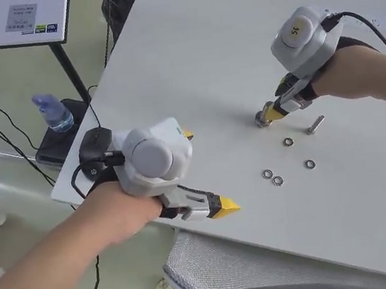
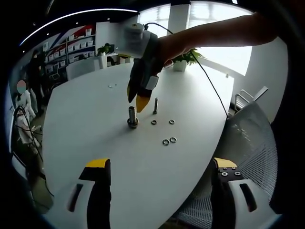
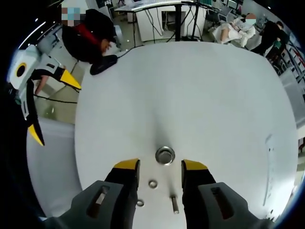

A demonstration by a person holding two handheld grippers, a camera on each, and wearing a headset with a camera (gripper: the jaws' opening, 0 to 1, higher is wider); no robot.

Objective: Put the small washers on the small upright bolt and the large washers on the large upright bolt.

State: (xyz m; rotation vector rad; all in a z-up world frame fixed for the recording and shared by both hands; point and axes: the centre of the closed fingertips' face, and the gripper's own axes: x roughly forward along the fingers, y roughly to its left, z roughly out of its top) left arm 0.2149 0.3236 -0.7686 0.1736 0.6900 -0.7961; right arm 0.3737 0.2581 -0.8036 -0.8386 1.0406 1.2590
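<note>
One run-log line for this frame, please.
left gripper: open, empty, near table edge | right gripper: open, above large bolt | washers: four loose on table beside small bolt

left gripper (image 1: 210,171): white rounded housing, dark grey jaws, yellow tips, slots and small screws (image 2: 224,174) on the jaws, black plug and cable (image 1: 95,152) | right gripper (image 1: 269,113): same white housing, yellow-tipped dark jaws, round pale sticker (image 1: 297,30) with dark digits, second black cable (image 1: 356,16)

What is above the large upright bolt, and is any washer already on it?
The right gripper hangs open just above the large bolt. A wider ring shows at its base; washer or flange, unclear.
</note>
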